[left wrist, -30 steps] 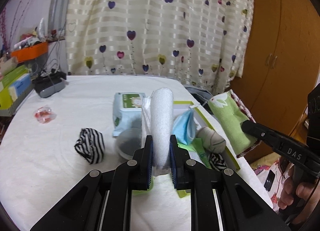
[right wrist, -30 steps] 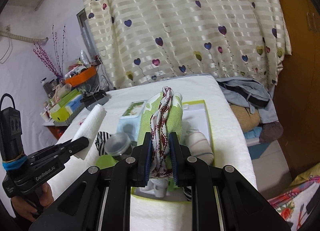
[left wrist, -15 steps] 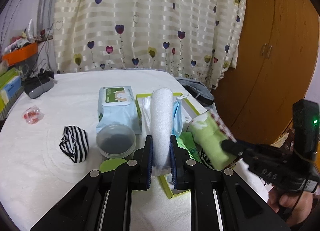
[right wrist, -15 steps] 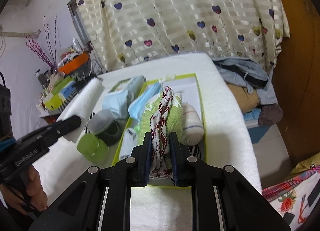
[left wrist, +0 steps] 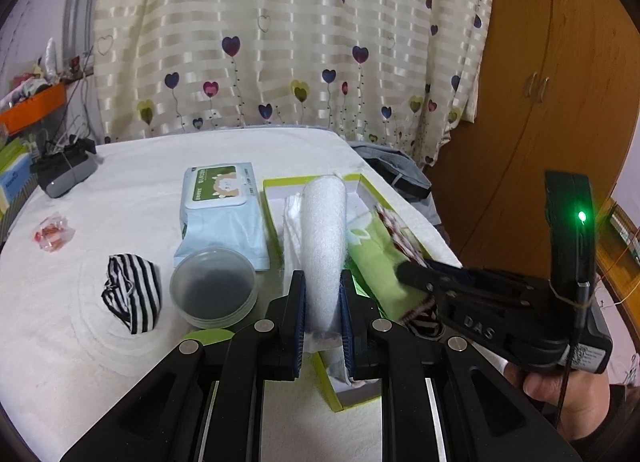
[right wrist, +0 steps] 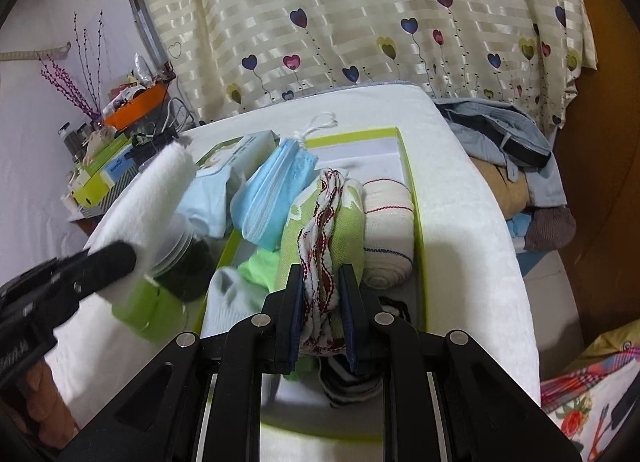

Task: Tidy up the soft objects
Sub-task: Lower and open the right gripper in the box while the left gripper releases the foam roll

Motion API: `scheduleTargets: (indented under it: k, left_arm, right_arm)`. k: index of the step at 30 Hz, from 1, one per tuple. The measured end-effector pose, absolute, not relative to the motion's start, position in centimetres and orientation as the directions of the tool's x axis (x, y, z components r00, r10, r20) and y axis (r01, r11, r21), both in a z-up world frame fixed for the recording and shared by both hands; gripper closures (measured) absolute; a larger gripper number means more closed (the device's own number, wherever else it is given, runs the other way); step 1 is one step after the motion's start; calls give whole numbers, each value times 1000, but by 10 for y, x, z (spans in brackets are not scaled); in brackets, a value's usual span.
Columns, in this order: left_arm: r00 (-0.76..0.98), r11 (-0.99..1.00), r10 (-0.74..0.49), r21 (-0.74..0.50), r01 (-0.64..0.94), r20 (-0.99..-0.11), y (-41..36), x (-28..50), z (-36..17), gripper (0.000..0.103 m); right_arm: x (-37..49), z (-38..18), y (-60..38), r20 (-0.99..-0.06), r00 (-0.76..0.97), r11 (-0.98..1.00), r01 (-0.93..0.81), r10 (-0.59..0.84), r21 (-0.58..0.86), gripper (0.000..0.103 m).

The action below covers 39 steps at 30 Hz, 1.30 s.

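In the left wrist view we see our left gripper (left wrist: pixel 323 314) at the lower centre of the frame, its jaws clamped on a rolled white towel (left wrist: pixel 323 238) that stands up between the pads and reaches toward the middle of the picture, over the near part of the green-edged box (left wrist: pixel 335 392). To the right of it in the same view, our right gripper (left wrist: pixel 408 274) comes in from the lower right, held by a hand (left wrist: pixel 568 394), and grips a folded green cloth (left wrist: pixel 374 258) lying low over the box. In the right wrist view that gripper's pads press on the cloth's red-and-white trimmed edge at the lower centre. Inside the box there we make out a blue face mask (right wrist: pixel 276 189) at upper left of the cloth and a rolled beige sock (right wrist: pixel 388 229) touching its right side. On the white table (left wrist: pixel 80 362), left of the box in the left wrist view, sit a pack of wet wipes (left wrist: pixel 220 209), a round clear container (left wrist: pixel 213 293) just below it, and a striped black-and-white sock (left wrist: pixel 132 292) further left.
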State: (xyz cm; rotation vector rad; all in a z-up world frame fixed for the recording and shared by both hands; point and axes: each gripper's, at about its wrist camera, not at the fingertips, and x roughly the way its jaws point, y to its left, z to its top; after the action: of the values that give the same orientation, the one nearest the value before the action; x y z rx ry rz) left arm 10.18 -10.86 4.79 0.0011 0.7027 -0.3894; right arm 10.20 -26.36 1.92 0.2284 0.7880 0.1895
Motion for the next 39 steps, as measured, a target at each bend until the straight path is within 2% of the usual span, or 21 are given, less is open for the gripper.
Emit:
scheduleTargets:
  k: [4, 7, 10, 11, 12, 29, 32, 35, 39]
  left_arm:
    - [687, 929, -344, -126, 348, -640, -113, 111, 44, 89]
    - [681, 929, -343, -127, 347, -647, -117, 118, 41, 89]
    - [675, 929, -343, -128, 348, -654, -121, 124, 38, 89]
    - [671, 928, -344, -129, 349, -657, -123, 126, 36, 89]
    - [668, 927, -347, -131, 352, -659, -125, 128, 35, 89]
    - [616, 916, -348, -117, 384, -706, -172, 166, 10, 88]
    - [628, 916, -344, -105, 386, -698, -172, 164, 12, 86]
    - [629, 911, -358, -111, 397, -690, -172, 159, 16, 79]
    - [631, 909, -364, -113, 402, -685, -170, 151, 22, 77]
  right_arm:
    - [117, 18, -263, -672, 693, 956, -89, 260, 278, 85]
    - [123, 17, -265, -672, 691, 954, -86, 266, 288, 81]
    - [118, 22, -267, -651, 714, 956, -93, 259, 279, 69]
    - [114, 24, -269, -642, 722, 956, -96, 259, 277, 59]
    - [111, 27, -270, -634, 730, 957, -96, 256, 275, 57]
    - [95, 36, -308, -591, 771, 943, -36, 236, 330, 57]
    - [93, 36, -309, -588, 773, 943, -41, 240, 331, 57]
    - [92, 38, -308, -583, 775, 945, -53, 243, 323, 57]
    - [87, 42, -303, -577, 781, 949, -61, 239, 310, 56]
